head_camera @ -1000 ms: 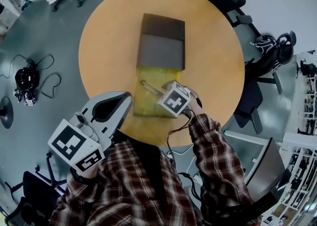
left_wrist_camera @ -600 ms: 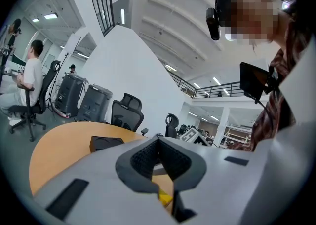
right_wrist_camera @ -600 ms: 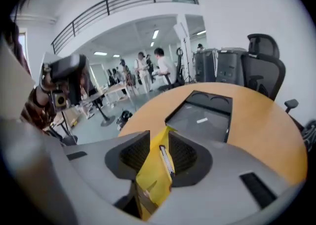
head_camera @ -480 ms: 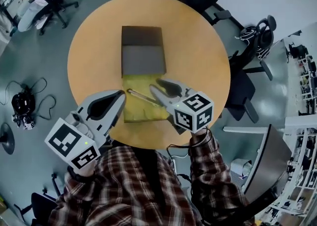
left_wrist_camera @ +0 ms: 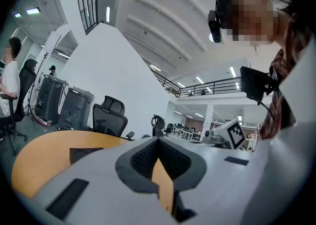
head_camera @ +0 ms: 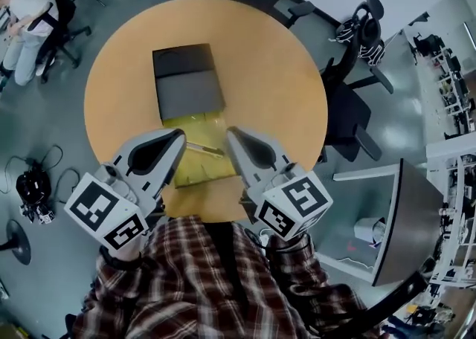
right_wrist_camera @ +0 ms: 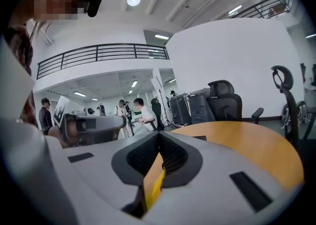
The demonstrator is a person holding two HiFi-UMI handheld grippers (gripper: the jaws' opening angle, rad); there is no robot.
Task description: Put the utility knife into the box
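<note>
The utility knife, slim and silvery, lies free in the yellow open part of the box. The box's dark grey lid covers the far half. My right gripper hovers just right of the knife, apart from it, and its jaws are closing to shut with nothing between them. A strip of the yellow box shows under them. My left gripper hangs over the box's left edge, shut and empty. The dark lid lies ahead of it.
The box sits on a round wooden table, whose near edge is under my grippers. Black office chairs stand to the right and at the back. A seated person is at far left. Cables and gear lie on the floor.
My right gripper drew back from the yellow box toward me and its jaws went from open to shut. The knife stayed in the box. The left gripper hardly moved.
</note>
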